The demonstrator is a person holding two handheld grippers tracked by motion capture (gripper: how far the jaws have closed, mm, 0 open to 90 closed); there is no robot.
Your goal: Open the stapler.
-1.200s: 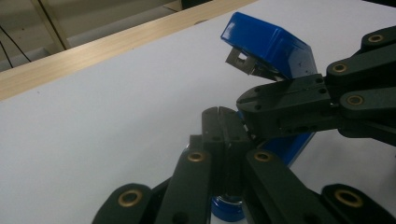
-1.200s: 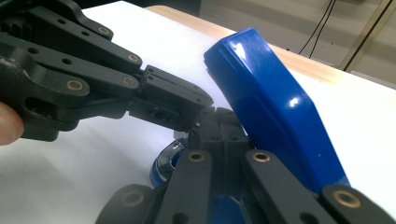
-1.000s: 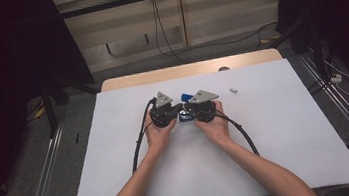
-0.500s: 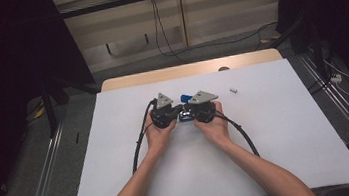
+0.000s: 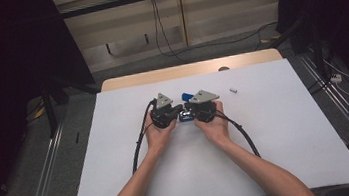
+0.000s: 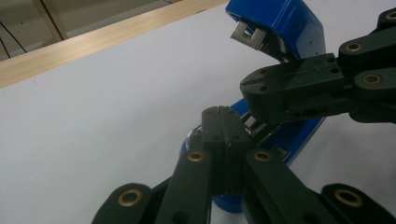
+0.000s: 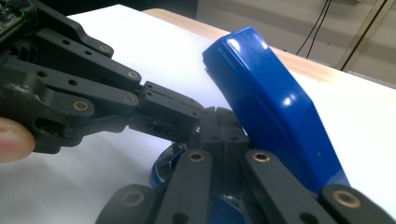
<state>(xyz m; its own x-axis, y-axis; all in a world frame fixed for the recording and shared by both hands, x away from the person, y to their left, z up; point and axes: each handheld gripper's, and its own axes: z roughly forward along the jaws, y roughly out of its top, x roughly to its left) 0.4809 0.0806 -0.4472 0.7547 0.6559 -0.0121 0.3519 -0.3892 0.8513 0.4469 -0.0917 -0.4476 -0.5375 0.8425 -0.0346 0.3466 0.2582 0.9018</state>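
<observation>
Blue stapler [image 5: 185,97] gapes open at table [image 5: 287,129] centre, top tilted toward twelve o'clock. Left gripper [image 6: 223,122] and right gripper [image 7: 219,122], jaws fully closed and holding nothing, meet inside it. Probing there calls for small, steady nudges.

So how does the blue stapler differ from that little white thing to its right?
The blue stapler is vivid blue; the small white piece nearly matches the sheet. The stapler is far bigger. Its top is swung up, with the shut left gripper and right gripper nosing into it; the white piece lies alone, untouched. Both rest on the white sheet.
</observation>
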